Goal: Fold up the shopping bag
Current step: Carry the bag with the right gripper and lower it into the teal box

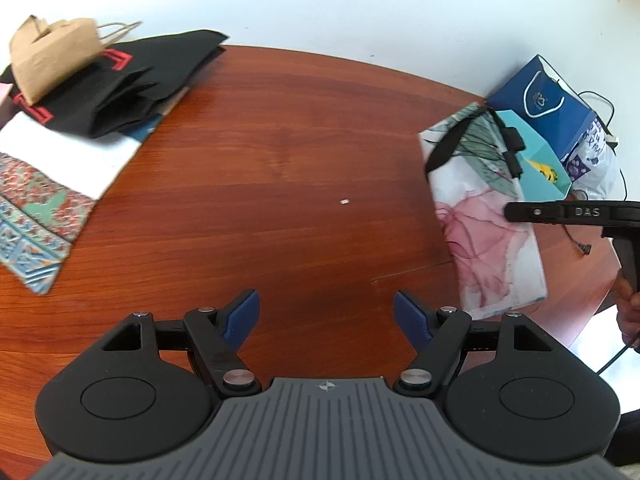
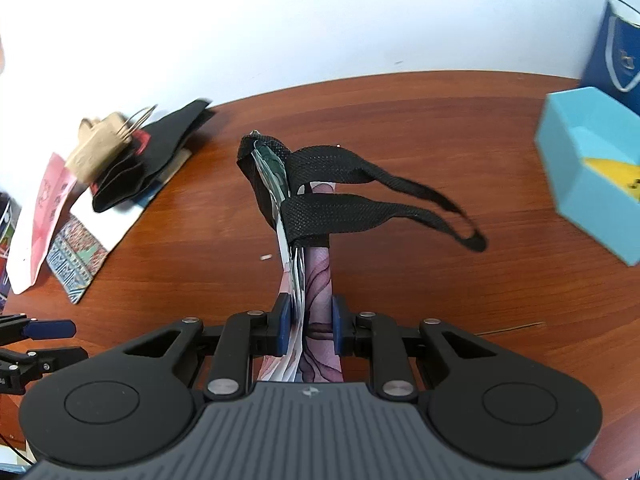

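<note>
Right gripper (image 2: 307, 326) clamped on floral shopping bag (image 2: 316, 280), lifted off counter (image 2: 400, 140) — left gripper (image 1: 326, 312) agape, empty, probably ready to assist.

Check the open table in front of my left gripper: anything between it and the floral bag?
Nothing visible blocks it. Only bare table and a tiny scrap lie between the open left gripper and the floral bag, held by the right gripper.

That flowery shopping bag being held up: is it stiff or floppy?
Probably floppy: the shopping bag curves above the right hand-held gripper, and its black handles droop sideways. It likely weighs little, since one edge pinch holds it up.
</note>
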The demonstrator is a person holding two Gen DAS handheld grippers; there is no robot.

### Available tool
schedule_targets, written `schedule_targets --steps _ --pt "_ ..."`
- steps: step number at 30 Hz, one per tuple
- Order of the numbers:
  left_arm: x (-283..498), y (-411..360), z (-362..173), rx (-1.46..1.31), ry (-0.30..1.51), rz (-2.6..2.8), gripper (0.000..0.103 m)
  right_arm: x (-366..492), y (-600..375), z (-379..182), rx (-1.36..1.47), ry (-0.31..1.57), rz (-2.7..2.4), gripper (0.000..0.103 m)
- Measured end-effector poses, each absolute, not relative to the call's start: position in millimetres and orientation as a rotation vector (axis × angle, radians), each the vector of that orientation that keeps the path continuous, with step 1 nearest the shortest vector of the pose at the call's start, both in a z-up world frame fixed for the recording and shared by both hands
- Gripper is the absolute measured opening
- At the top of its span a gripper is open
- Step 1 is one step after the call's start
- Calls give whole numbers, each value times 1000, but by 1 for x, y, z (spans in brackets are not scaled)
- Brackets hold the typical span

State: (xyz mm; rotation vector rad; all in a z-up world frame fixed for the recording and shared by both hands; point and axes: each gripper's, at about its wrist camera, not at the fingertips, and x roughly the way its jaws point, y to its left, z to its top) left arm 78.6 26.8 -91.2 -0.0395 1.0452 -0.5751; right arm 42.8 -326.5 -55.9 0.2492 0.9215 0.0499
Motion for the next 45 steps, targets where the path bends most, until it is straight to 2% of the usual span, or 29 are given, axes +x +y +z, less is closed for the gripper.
schedule_targets --steps 15,21,36,45 --pt "66 -112 -88 -26 1034 -578 76 27 -532 -6 510 770 -14 21" --pt "63 -144 -91 -25 1033 -557 76 34 -602 7 572 689 -68 21" --pt "55 -174 -87 1 1029 -493 76 46 -732 -59 1109 500 -306 21" --pt "48 -179 -85 15 1042 -467 76 53 -733 -112 1327 337 -489 22"
